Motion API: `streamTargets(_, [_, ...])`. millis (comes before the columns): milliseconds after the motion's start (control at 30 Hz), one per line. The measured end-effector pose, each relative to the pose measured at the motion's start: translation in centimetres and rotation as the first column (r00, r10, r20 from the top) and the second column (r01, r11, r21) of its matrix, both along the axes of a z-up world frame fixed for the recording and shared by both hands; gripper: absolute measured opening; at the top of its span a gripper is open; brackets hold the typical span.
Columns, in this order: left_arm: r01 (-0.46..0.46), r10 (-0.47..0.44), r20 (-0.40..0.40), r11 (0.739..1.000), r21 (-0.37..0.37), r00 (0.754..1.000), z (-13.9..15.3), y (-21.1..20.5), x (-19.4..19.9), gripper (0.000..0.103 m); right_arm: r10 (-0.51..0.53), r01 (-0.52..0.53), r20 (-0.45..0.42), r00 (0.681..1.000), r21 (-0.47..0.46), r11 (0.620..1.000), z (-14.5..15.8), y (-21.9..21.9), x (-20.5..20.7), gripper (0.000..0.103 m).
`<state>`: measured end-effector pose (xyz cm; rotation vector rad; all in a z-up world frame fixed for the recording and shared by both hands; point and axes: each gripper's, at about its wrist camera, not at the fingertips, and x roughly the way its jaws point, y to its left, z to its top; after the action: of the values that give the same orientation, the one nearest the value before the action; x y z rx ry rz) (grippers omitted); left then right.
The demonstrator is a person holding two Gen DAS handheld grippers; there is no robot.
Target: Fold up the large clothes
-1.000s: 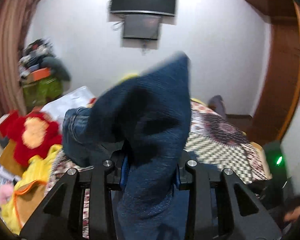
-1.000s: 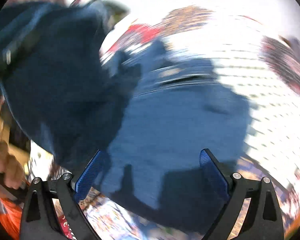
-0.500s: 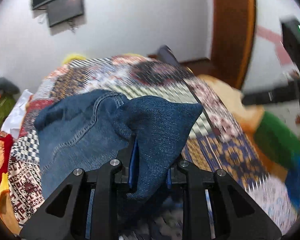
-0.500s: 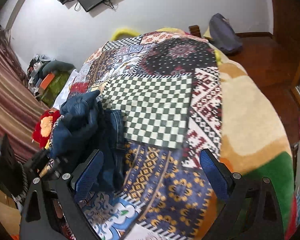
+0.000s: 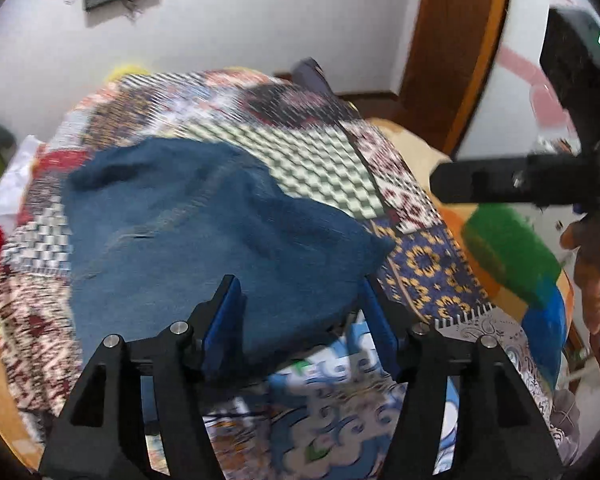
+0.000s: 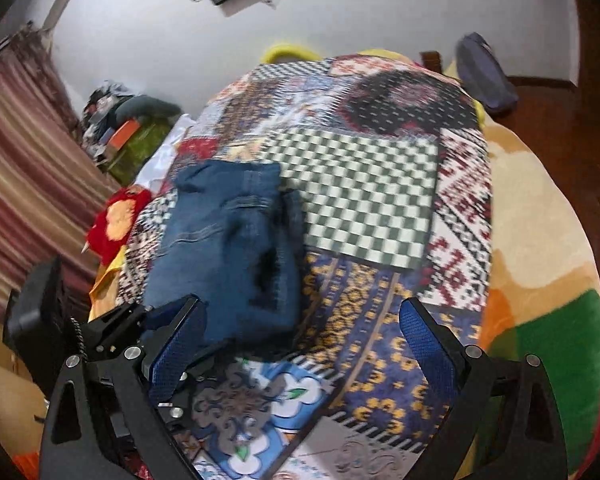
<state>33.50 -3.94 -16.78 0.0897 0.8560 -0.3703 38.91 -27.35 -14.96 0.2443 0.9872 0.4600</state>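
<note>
Dark blue jeans (image 6: 228,248) lie folded on the left side of the patchwork bedspread (image 6: 360,184). In the left wrist view the jeans (image 5: 204,240) fill the middle. Their near edge sits between the blue pads (image 5: 224,316) of my left gripper (image 5: 300,316), whose jaws are opening and no longer pinch the denim. The left gripper (image 6: 140,320) also shows at the jeans' near end in the right wrist view. My right gripper (image 6: 300,344) hangs wide open over bare bedspread to the right of the jeans, with nothing in it. It appears as a black bar (image 5: 520,184) with a hand (image 5: 592,264) behind it.
A red plush toy (image 6: 116,220) and a striped curtain (image 6: 28,184) border the bed's left side. A clutter pile with a green box (image 6: 136,136) stands by the wall. A dark bag (image 6: 484,72) lies at the far right corner, near a wooden door frame (image 5: 452,52).
The left gripper came down with the denim it was pinching, laid it over the jeans on the bed, and its jaws spread apart. The right gripper drew back from the jeans, still open.
</note>
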Motion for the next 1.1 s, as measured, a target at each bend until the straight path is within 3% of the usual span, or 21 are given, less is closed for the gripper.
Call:
streamTargets(133, [-0.111, 0.110, 0.093, 0.994, 0.007, 0.990, 2.6, 4.3, -1.5, 0.084, 0.057, -0.057, 0.022, 0.998, 0.001, 0.998, 0.4, 2.6, 0.1, 0.096])
streamTargets(267, [-0.246, 0.233, 0.147, 0.966, 0.077, 0.961, 2.7, 8.2, -1.6, 0.091, 0.105, -0.105, -0.018, 0.994, 0.000, 0.994, -1.6, 5.4, 0.8, 0.096])
streamTargets(433, [-0.331, 0.329, 0.044, 0.933, 0.142, 0.943, -0.9, 11.8, -1.0, 0.091, 0.118, -0.124, -0.111, 0.987, -0.047, 0.991, -5.9, 7.3, 1.8, 0.096])
streamTargets(533, [-0.334, 0.339, -0.009, 0.929, 0.159, 0.941, -3.0, 12.8, -1.1, 0.094, 0.097, -0.111, -0.145, 0.985, -0.089, 0.990, -8.0, 6.6, 2.0, 0.096])
streamTargets(633, [-0.327, 0.330, 0.004, 0.935, 0.139, 0.944, -3.6, 13.3, -2.2, 0.101, 0.069, -0.087, -0.163, 0.984, -0.111, 0.990, -9.1, 4.9, 2.1, 0.096])
streamTargets(700, [-0.307, 0.309, 0.018, 0.935, 0.179, 0.951, -3.4, 13.4, -2.4, 0.101, 0.046, -0.068, -0.162, 0.986, -0.136, 0.988, -9.1, 3.6, 2.1, 0.096])
streamTargets(833, [-0.323, 0.319, 0.061, 0.908, 0.267, 0.946, -2.6, 14.5, -2.2, 0.101, 0.015, -0.036, -0.128, 0.992, -0.167, 0.985, -7.6, 1.7, 2.0, 0.096])
streamTargets(1100, [-0.354, 0.341, 0.097, 0.918, 0.181, 0.935, -0.3, 16.7, 0.5, 0.101, 0.033, -0.033, -0.005, 0.999, -0.124, 0.992, -2.8, 2.4, 3.9, 0.096])
